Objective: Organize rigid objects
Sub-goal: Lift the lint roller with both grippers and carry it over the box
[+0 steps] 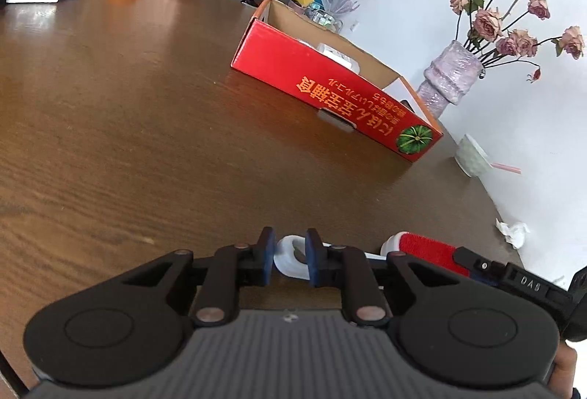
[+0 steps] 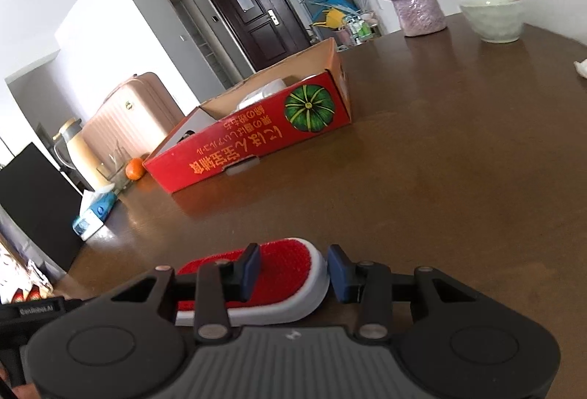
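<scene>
The left gripper (image 1: pixel 290 257) pinched the lint brush's (image 2: pixel 271 274) white handle loop at lower centre, steadying it; the right gripper (image 2: pixel 293 268) loosely straddled its red head, probably bound for the red box (image 2: pixel 249 146) mid-frame.

Left gripper (image 1: pixel 290 257), at six o'clock in its own view, pads clamped on a white looped handle. Right gripper (image 2: pixel 293 268) likewise, jaws astride a brush head.
</scene>
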Action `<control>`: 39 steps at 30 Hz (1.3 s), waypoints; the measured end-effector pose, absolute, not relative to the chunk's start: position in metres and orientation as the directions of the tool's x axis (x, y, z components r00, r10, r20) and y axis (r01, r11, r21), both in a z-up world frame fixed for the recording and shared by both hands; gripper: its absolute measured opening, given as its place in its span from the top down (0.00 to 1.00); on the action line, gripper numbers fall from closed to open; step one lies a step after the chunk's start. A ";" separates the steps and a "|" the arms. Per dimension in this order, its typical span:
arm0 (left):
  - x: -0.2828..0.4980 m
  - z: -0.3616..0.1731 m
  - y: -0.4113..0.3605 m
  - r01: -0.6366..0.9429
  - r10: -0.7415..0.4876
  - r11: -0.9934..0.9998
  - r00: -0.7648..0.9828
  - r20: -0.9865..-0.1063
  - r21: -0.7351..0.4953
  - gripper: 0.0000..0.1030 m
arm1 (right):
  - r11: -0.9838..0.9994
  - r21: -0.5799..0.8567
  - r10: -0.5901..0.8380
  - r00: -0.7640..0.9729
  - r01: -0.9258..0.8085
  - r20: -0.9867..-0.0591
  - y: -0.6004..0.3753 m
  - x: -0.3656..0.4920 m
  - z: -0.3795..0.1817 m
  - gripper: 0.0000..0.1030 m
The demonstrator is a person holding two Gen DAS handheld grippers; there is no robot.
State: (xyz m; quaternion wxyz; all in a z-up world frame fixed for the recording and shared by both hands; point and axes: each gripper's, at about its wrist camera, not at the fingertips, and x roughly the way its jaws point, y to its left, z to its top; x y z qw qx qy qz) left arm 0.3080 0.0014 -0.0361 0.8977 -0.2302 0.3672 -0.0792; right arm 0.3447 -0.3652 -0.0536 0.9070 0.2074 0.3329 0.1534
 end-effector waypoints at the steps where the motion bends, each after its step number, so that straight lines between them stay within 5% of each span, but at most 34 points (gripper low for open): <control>1: 0.304 -0.036 0.002 -0.030 -0.309 0.882 0.717 -0.625 -0.471 0.83 | 0.874 0.466 0.407 0.733 -0.139 -0.545 -0.363 0.339 -0.052 0.63; 9: 0.284 -0.042 0.009 -0.020 -0.334 0.875 0.701 -0.631 -0.485 0.80 | 0.863 0.491 0.403 0.751 -0.121 -0.523 -0.364 0.302 -0.055 0.57; 23: 0.278 -0.041 0.011 -0.013 -0.363 0.846 0.718 -0.594 -0.532 0.81 | 0.885 0.455 0.361 0.767 -0.102 -0.530 -0.354 0.297 -0.052 0.61; 39: 0.272 0.060 0.009 0.227 -0.386 0.866 0.869 -0.309 -0.445 0.81 | 0.888 0.427 0.309 0.907 -0.168 -0.285 -0.350 0.266 0.033 0.61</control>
